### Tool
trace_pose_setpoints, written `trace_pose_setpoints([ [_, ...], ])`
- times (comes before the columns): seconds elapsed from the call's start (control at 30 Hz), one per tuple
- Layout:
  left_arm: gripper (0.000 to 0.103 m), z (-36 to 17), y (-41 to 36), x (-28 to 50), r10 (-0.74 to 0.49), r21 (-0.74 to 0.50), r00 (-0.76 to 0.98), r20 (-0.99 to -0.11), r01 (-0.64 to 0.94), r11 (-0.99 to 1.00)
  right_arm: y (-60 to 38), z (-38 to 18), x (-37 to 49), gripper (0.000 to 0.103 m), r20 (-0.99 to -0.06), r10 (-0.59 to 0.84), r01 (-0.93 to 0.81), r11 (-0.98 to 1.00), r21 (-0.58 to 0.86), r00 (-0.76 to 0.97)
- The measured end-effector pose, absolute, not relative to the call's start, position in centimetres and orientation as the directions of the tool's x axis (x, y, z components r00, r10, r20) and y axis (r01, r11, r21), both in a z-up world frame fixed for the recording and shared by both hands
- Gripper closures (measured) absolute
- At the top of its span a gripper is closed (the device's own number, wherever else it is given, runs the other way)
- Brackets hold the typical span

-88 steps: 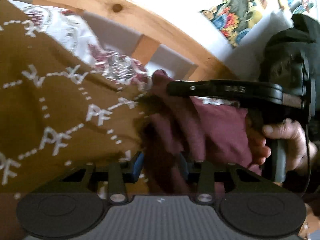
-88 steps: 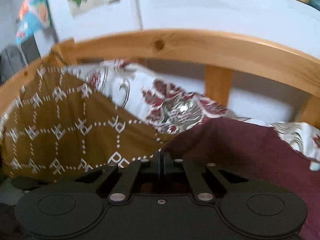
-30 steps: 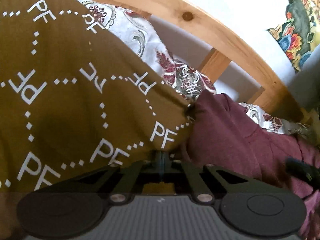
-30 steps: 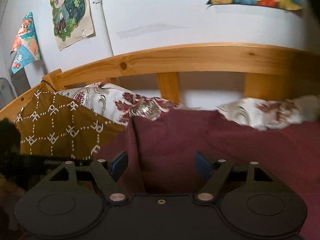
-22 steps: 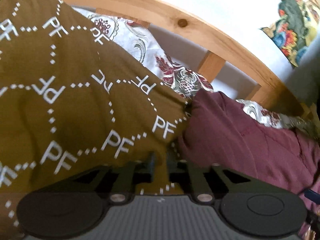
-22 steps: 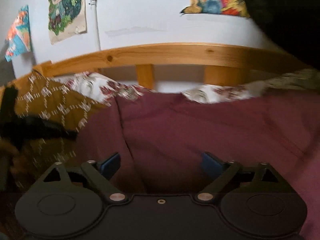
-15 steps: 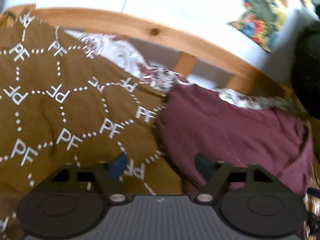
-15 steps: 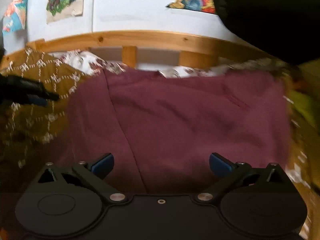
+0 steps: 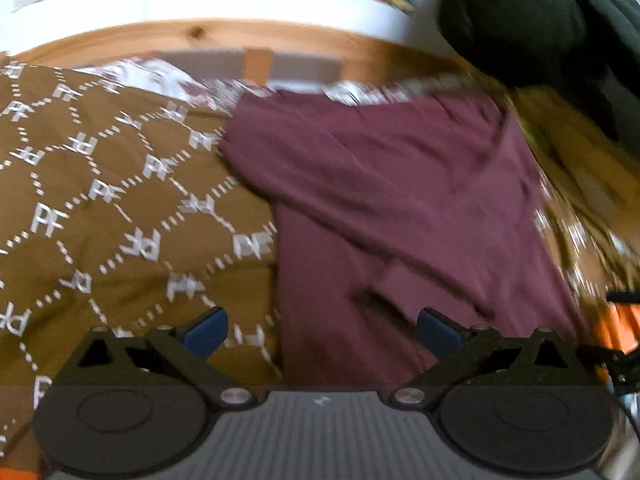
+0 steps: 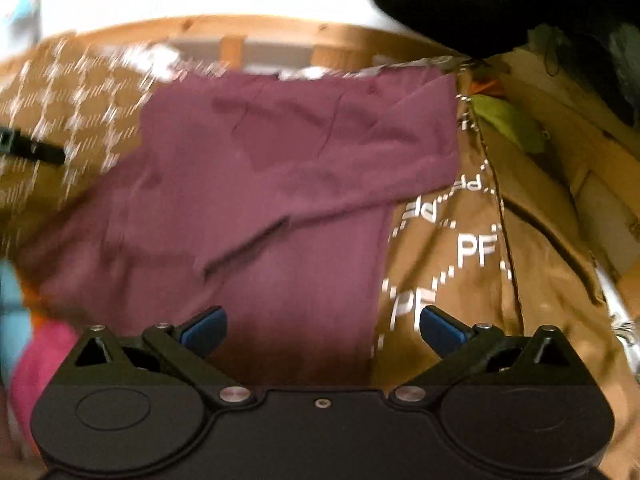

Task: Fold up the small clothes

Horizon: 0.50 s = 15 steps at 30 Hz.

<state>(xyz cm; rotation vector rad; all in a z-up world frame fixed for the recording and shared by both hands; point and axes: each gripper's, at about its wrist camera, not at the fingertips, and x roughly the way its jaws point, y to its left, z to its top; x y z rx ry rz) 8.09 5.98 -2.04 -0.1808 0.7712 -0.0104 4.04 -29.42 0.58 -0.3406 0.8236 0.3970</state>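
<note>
A maroon garment (image 9: 400, 208) lies spread on a brown bedspread (image 9: 100, 208) printed with white PF letters; its top part is folded down over the lower part. It also shows in the right wrist view (image 10: 280, 184). My left gripper (image 9: 322, 330) is open and empty, above the garment's near left edge. My right gripper (image 10: 322, 328) is open and empty, above the garment's near right edge. Both views are motion-blurred.
A wooden bed rail (image 9: 280, 40) runs along the far side, with a floral pillow (image 9: 172, 80) below it. A pink cloth (image 10: 44, 352) and a green item (image 10: 508, 120) lie beside the garment. The person's dark sleeve (image 9: 540, 16) hangs at upper right.
Both grippers let go of the garment, opened wide and pulled back toward me. The maroon garment now lies flat on the bedspread.
</note>
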Motion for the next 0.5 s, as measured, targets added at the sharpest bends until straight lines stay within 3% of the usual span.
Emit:
trace_pose_setpoints([
  [0.2,0.001,-2.8,3.4,6.9,-0.128,-0.098,0.672,-0.729,0.083,0.992,-28.4,-1.2,0.2,0.001,-0.849,0.154,-0.578,0.791,-0.200,0.505],
  [0.5,0.001,-3.4,1.2,5.6,-0.254,-0.088,0.626,-0.737,0.283,0.955,-27.1,-2.1,-0.8,0.001,-0.875,0.114,-0.639,0.728,-0.248,0.471],
])
